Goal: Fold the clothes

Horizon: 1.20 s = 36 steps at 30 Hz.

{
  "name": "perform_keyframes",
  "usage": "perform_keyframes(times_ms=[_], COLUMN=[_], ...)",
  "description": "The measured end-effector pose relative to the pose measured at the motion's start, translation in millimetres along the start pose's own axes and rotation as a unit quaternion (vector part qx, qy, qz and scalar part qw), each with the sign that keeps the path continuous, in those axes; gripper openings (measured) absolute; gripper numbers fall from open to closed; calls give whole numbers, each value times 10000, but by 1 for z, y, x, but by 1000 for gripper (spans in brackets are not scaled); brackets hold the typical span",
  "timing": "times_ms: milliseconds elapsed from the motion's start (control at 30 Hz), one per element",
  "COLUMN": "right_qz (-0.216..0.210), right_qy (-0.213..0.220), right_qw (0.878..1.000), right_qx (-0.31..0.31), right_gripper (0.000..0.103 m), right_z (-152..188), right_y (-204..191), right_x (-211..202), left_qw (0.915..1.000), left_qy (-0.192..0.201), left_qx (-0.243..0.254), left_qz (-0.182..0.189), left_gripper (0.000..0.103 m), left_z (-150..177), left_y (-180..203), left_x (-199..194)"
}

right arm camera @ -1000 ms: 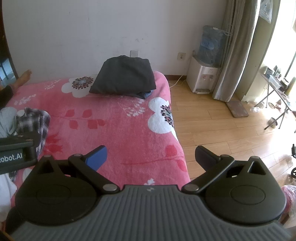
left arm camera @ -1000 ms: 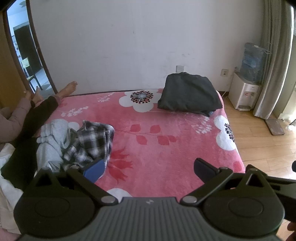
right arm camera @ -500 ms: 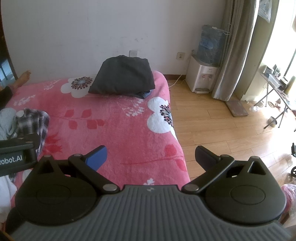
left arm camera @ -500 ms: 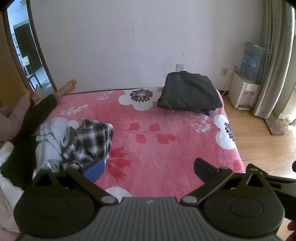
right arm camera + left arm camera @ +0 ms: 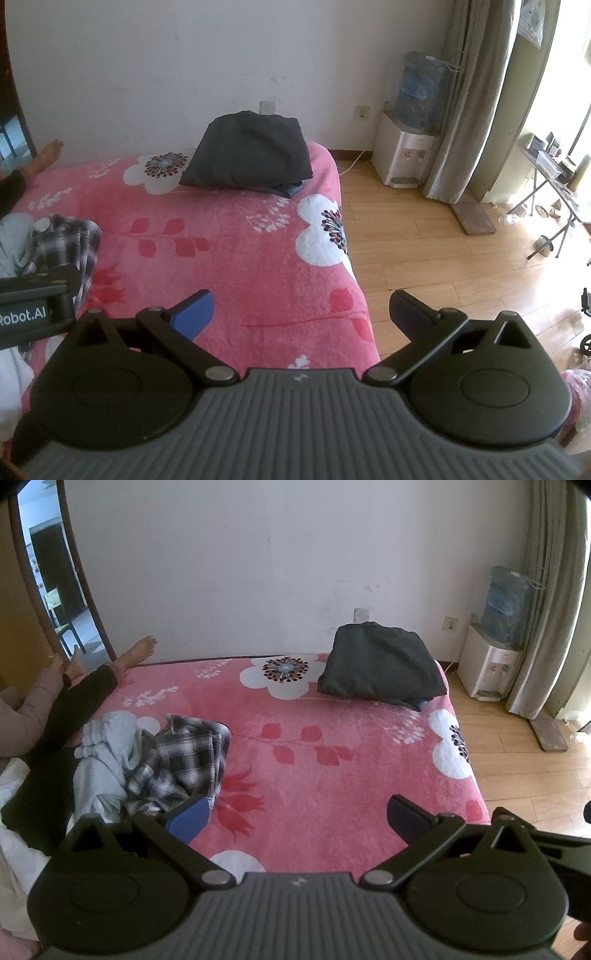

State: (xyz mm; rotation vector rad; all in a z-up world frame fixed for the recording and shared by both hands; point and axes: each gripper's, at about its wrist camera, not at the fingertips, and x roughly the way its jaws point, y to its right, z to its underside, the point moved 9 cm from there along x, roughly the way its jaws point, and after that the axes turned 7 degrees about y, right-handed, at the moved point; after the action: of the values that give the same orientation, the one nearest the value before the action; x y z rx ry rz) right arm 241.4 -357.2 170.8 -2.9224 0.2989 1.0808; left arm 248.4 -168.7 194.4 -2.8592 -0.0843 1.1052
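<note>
Both tools hang over the near edge of the bed [image 5: 314, 775], and the left hand-held gripper [image 5: 297, 814] is spread wide and released, nothing between its blue and black fingers. The right hand-held gripper [image 5: 301, 314] matches it: jaws apart, empty, poised above the pink floral blanket [image 5: 240, 266] near the bed's near right corner. In the left wrist view, the unfolded clothes sit at about 10 o'clock from the left tool: a plaid shirt [image 5: 184, 760] lies crumpled, touching a light grey garment [image 5: 107, 753] bunched on its left side. The blue fingertip sits just in front of the plaid cloth's near hem; whether it touches cannot be told. Up at 1 o'clock, at the far right corner of the bed, a dark folded stack [image 5: 380, 668] rests neatly against the wall, well apart from the pile. At 9 o'clock a person's sleeve [image 5: 33, 709] and bare feet [image 5: 136, 653] show along the bed's left edge. Off at 2 o'clock stands a water dispenser [image 5: 491, 664] on the wooden floor [image 5: 443, 251], beside a curtain [image 5: 550, 602].
</note>
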Motion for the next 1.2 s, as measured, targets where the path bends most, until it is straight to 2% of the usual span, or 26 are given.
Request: perform_keyframes(times_ms=[1200], right_qz=[22], right_qy=[-4], right_qw=[10000], right_qx=[-81], right_gripper=[102], right_z=[-1], right_y=[-5], right_x=[1], left_qw=[10000], left_qy=[-25], left_qx=[-3], left_qz=[-23], left_gripper=[103], left_z=[1], left_y=[-3], left_x=[3])
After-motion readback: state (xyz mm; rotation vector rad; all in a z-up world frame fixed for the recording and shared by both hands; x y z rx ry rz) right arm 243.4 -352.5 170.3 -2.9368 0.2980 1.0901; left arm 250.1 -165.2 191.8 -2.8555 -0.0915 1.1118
